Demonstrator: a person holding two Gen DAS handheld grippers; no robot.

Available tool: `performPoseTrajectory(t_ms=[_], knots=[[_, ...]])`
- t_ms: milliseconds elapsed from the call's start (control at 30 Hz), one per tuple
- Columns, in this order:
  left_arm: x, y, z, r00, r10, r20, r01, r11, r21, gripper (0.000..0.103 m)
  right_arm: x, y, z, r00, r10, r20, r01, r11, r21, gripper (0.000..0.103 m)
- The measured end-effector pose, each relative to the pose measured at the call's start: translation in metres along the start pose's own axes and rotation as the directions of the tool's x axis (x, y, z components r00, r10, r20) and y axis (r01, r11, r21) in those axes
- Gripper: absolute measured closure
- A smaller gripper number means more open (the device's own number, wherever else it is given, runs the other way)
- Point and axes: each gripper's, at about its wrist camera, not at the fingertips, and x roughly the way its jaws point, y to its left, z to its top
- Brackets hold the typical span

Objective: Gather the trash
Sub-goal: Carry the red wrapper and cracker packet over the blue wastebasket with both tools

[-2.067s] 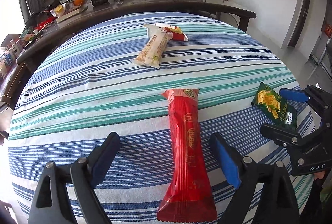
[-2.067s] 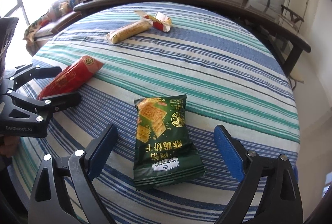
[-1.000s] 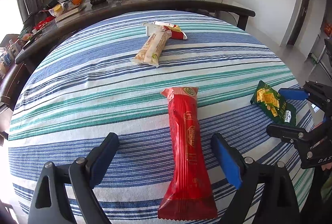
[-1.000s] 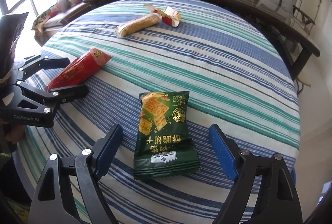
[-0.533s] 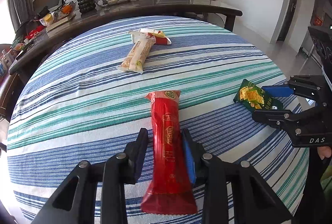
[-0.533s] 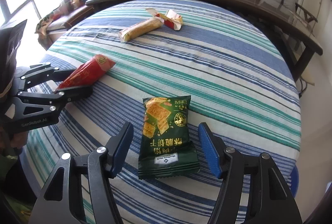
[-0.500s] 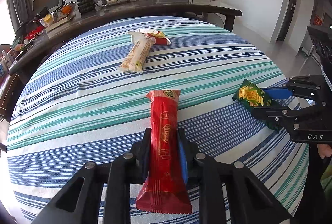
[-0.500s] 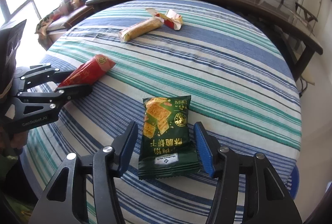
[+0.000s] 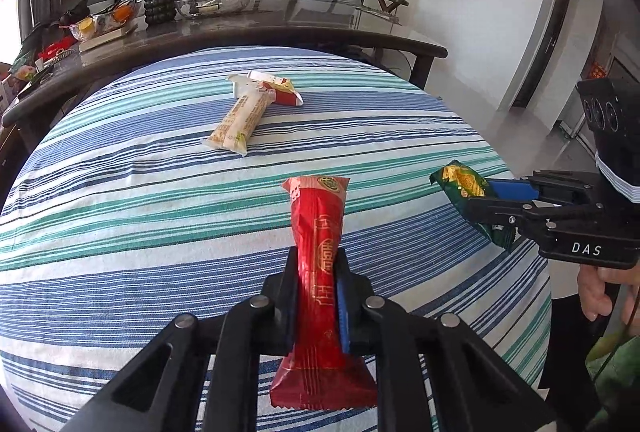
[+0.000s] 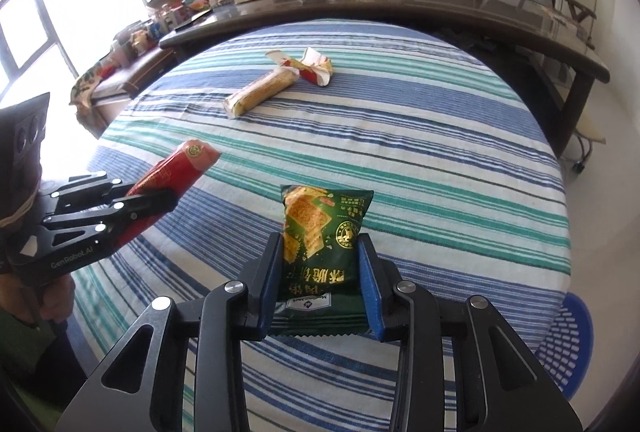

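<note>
A long red snack wrapper sticks out forward between the blue pads of my left gripper, which is shut on its middle; its far end is raised off the striped tablecloth. The right wrist view shows the same left gripper holding the red wrapper at the left. My right gripper has its jaws closing on a green cracker packet, both pads pressing its sides. From the left wrist view, the right gripper and the green packet are at the right edge.
A beige biscuit packet and a torn red and white wrapper lie on the far part of the cloth. Behind runs a long dark table with clutter and a plant. A blue plastic basket stands on the floor at the right.
Both grippers went from wide open around their packets to closed on them. The red wrapper and the green packet now tip up off the cloth.
</note>
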Motion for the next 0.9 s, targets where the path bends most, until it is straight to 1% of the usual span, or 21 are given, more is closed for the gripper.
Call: performPoseTrajectory(t_ms=[133, 267, 367, 467, 600, 667, 800, 900], knots=[[-0.003, -0.016, 0.001, 1.000, -0.022, 0.000, 0.022, 1.000, 0.008, 0.088, -0.009, -0.008, -0.002, 1.000, 0.019, 0.018, -0.020, 0.999, 0.042, 0.066], [-0.006, -0.043, 0.005, 0.999, -0.050, 0.006, 0.049, 0.998, 0.030, 0.088, -0.024, -0.021, -0.006, 0.999, 0.024, 0.043, -0.028, 0.996, 0.082, 0.066], [-0.006, -0.069, 0.010, 0.996, -0.093, 0.005, 0.093, 0.994, 0.050, 0.088, -0.036, -0.041, -0.013, 0.998, 0.014, 0.058, -0.022, 0.991, 0.131, 0.066], [-0.005, -0.103, 0.020, 0.989, -0.146, 0.003, 0.145, 0.985, 0.089, 0.088, -0.054, -0.071, -0.019, 0.997, -0.004, 0.075, -0.011, 0.980, 0.201, 0.066], [0.001, -0.156, 0.037, 0.975, -0.222, -0.007, 0.221, 0.964, 0.147, 0.088, -0.086, -0.121, -0.026, 0.991, -0.096, 0.089, 0.068, 0.959, 0.275, 0.066], [0.008, -0.184, 0.045, 0.966, -0.258, -0.020, 0.258, 0.952, 0.166, 0.088, -0.101, -0.147, -0.030, 0.984, -0.158, 0.083, 0.126, 0.946, 0.299, 0.066], [0.027, -0.238, 0.060, 0.948, -0.314, -0.045, 0.317, 0.931, 0.180, 0.088, -0.124, -0.195, -0.039, 0.960, -0.276, 0.054, 0.243, 0.912, 0.332, 0.066], [0.050, -0.276, 0.068, 0.937, -0.341, -0.076, 0.349, 0.920, 0.180, 0.088, -0.132, -0.228, -0.053, 0.934, -0.355, 0.025, 0.323, 0.875, 0.360, 0.066]])
